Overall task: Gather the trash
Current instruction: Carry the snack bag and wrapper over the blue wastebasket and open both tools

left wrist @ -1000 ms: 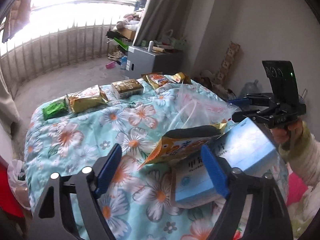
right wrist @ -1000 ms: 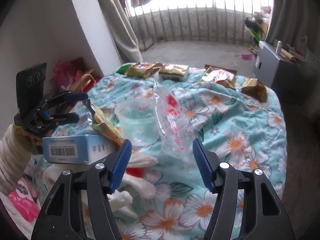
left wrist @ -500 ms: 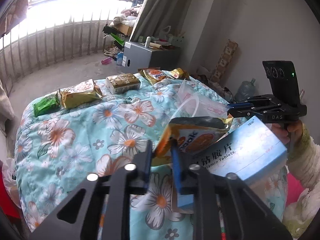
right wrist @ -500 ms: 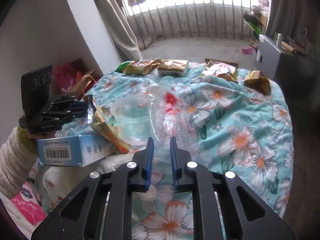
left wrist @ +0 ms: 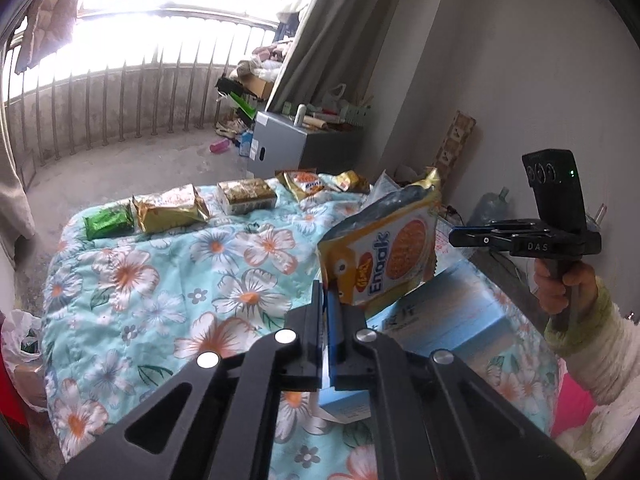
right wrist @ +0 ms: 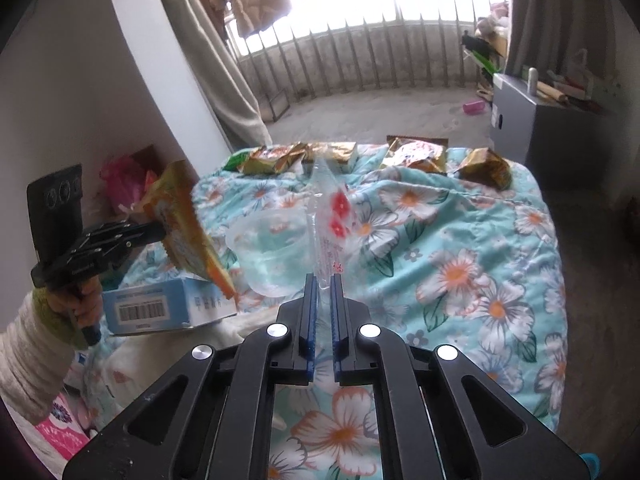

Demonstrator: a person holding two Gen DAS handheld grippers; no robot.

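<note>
- The left gripper (left wrist: 326,300) is clenching a corner of the orange biscuit wrapper (left wrist: 384,252), its jaws having just been closing onto it; the wrapper is standing tilted above the quilt.
- The right gripper (right wrist: 324,280) is pinching the near edge of the clear plastic bag (right wrist: 328,220), its jaws having just been closing with the film between them; the bag is rising as a thin upright sheet.
- A clear plastic cup (right wrist: 272,248) is lying on its side just left of the bag; contact between them cannot be told.
- A blue carton (left wrist: 436,320) is resting on the floral quilt (left wrist: 168,280), under and behind the held wrapper.
- Five snack packets are lining the quilt's far edge: a green one (left wrist: 109,221), a gold one (left wrist: 170,209), a boxy one (left wrist: 246,196), an orange one (left wrist: 306,184) and a small gold one (left wrist: 352,181).
- The middle of the quilt is lying bare between the packet row and the two grippers.
- A sleeved hand (left wrist: 560,284) is gripping the right tool's handle beside the grey wall.
- A grey cabinet (right wrist: 532,120) is standing beyond the quilt's far right corner, with open concrete floor stretching to the railing (right wrist: 360,60).
</note>
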